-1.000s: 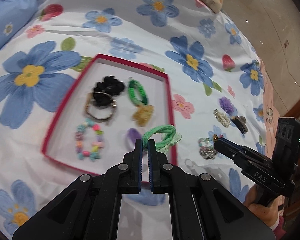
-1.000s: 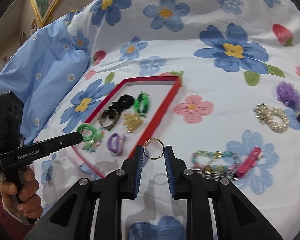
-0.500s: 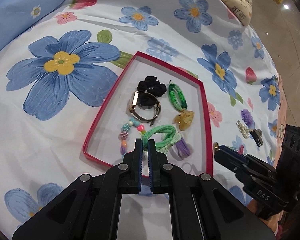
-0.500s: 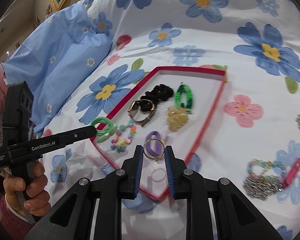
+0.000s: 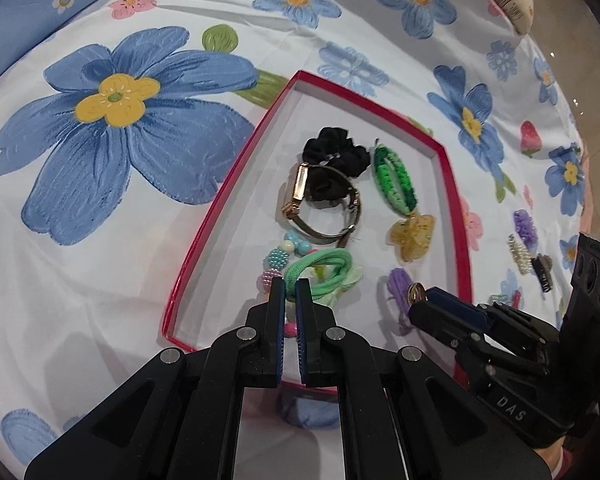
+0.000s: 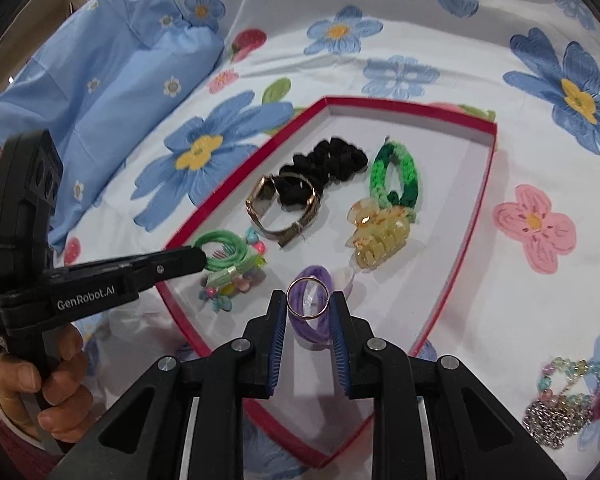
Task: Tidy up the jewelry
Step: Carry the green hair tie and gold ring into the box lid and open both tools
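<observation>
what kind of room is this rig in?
Most likely a bedroom, working on a bed: the surface is a soft floral bedsheet, with a blue pillow at one side and polished floor beyond the edge. A red tray of hair ties and jewelry sits on the sheet.

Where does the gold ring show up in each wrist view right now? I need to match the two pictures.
Left wrist view: the gold ring is low and right of centre, seen edge-on at the tip of the right gripper, in front of the purple hair tie.
Right wrist view: the ring is just below centre, face-on between the right gripper's fingers.
Shared landmark: the yellow claw clip inside the red tray.
</observation>
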The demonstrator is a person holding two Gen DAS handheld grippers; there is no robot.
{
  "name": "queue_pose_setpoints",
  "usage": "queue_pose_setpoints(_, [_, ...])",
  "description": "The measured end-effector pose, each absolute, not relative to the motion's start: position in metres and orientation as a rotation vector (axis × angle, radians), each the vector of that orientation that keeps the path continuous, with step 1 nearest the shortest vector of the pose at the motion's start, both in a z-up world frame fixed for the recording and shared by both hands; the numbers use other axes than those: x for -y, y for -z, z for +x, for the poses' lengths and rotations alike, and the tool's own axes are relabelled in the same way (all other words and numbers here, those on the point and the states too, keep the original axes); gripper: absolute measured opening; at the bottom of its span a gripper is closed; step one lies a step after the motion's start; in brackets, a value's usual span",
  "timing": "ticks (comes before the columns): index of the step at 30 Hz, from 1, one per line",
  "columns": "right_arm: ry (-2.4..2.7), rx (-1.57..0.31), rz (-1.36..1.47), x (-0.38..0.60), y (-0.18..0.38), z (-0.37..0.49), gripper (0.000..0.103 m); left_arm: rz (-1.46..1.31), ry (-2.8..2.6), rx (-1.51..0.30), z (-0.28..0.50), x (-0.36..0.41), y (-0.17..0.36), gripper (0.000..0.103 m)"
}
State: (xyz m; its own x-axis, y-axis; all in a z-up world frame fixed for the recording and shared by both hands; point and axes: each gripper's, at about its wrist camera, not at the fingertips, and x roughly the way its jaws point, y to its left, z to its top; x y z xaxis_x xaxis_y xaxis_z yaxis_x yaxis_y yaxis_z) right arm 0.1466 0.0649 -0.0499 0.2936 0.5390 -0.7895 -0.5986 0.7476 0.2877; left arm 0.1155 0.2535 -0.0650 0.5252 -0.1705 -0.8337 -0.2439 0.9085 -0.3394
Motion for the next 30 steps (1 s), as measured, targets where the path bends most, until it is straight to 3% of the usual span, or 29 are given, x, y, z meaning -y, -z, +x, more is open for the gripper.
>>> queue_pose_setpoints(13, [-0.765, -1.043, -0.054, -0.066, 0.058, 0.150, 0.026, -0.442, -0.056, -1.053, 0.118, -0.254, 0.074, 0.005])
queue_pose_setpoints(22, [-0.774, -1.042, -0.044, -0.065, 0.055, 0.149, 0.026, -0.434, -0.065, -1.047, 0.117, -0.252, 0.069, 0.013])
queue_pose_setpoints(24, [-0.776, -1.040, -0.037, -0.064, 0.054, 0.149, 0.027, -0.440, -0.068, -1.045, 0.115, -0.253, 0.069, 0.018])
queue_pose_setpoints(30, [-0.776, -1.041, -0.038, -0.063, 0.053, 0.147, 0.028, -0.441, -0.075, -1.040, 0.112, -0.254, 0.065, 0.018])
